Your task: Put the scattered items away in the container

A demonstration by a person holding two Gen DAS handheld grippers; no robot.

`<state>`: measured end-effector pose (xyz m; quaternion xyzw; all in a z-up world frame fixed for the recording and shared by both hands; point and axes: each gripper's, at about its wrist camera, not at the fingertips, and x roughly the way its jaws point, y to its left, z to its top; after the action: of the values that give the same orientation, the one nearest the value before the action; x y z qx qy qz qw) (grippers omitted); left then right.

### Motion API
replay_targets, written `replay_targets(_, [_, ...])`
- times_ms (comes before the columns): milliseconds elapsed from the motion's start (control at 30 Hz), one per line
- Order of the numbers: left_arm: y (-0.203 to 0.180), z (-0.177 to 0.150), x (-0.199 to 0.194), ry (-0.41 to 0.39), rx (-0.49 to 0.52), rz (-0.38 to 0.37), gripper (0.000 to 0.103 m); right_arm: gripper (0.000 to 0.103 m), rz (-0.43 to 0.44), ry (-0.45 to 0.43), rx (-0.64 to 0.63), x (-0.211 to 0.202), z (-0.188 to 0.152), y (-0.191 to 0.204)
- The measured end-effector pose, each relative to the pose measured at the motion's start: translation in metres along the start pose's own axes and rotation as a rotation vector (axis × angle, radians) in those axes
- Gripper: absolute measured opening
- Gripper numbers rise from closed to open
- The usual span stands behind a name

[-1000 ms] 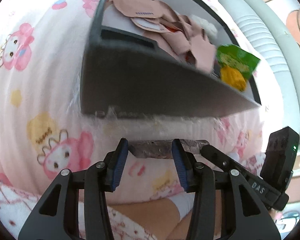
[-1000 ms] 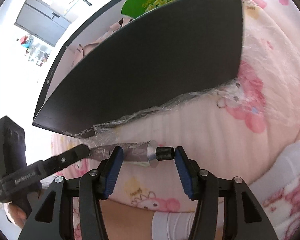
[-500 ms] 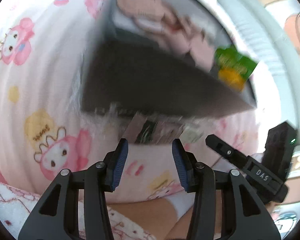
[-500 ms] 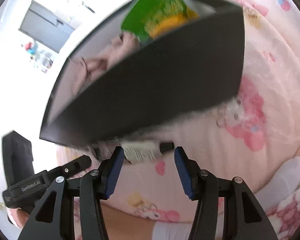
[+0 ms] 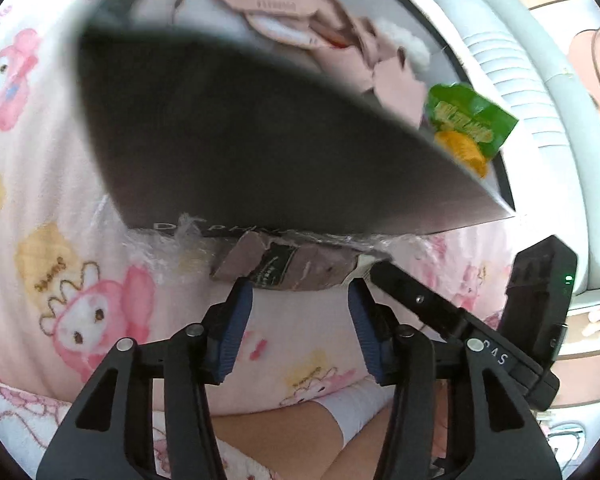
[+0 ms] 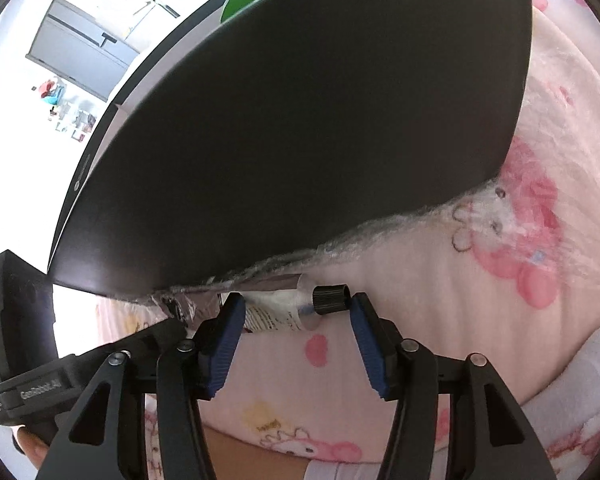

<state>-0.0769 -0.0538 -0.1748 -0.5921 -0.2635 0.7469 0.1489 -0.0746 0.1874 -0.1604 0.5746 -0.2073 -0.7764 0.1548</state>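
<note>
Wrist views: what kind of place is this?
Probably a bedroom at home: a pink cartoon-print blanket as work surface, a padded white headboard or sofa back behind the black box, and a window.

The container [image 5: 240, 148] looks like matt black card with smooth walls. Under its near edge lies crinkled, glossy clear plastic film [image 6: 380, 232]. The tube [image 6: 276, 312] has a shiny, creased foil body with a paper-like printed label and a ribbed black plastic cap [image 6: 330, 299]. The blanket [image 5: 80, 288] is soft, fuzzy cloth. The green snack packet [image 5: 468, 120] is glossy plastic.
</note>
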Motion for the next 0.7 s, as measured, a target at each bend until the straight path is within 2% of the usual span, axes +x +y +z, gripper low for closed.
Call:
replay_targets(67, [0.005,-0.001,-0.01,-0.058,-0.02,0.041,0.048,0.05,0.025,0.001,0.017,-0.004,-0.001,-0.002])
replay_targets(133, [0.012,0.003,-0.012,-0.08,-0.061,0.04,0.048,0.05,0.024,-0.018,0.018,-0.008,-0.001,-0.003])
replay_targets(200, [0.014,0.007,-0.006,-0.056,-0.079,0.052,0.052,0.05,0.003,-0.031,0.01,-0.006,0.001,-0.001])
replay_targets(267, [0.013,0.009,0.005,-0.021,-0.084,0.074,0.057,0.051,0.003,0.0,0.021,0.004,0.003,-0.002])
replay_targets(333, [0.011,0.009,0.009,-0.027,-0.078,0.086,0.061,0.052,0.004,0.001,0.028,0.006,0.005,-0.002])
replay_targets(500, [0.008,0.001,0.002,-0.013,-0.051,0.088,0.059,0.051,-0.013,0.003,-0.016,0.0,0.003,0.004])
replay_targets(600, [0.004,-0.007,-0.007,0.001,-0.025,0.077,0.058,0.051,-0.006,0.02,-0.001,-0.006,0.0,0.003])
replay_targets(633, [0.004,-0.011,-0.011,0.01,-0.024,0.061,0.055,0.047,0.004,0.036,0.003,-0.009,-0.001,0.003])
replay_targets(700, [0.004,-0.015,-0.015,0.048,-0.029,0.028,0.054,0.042,0.082,0.109,0.013,-0.008,-0.005,0.006])
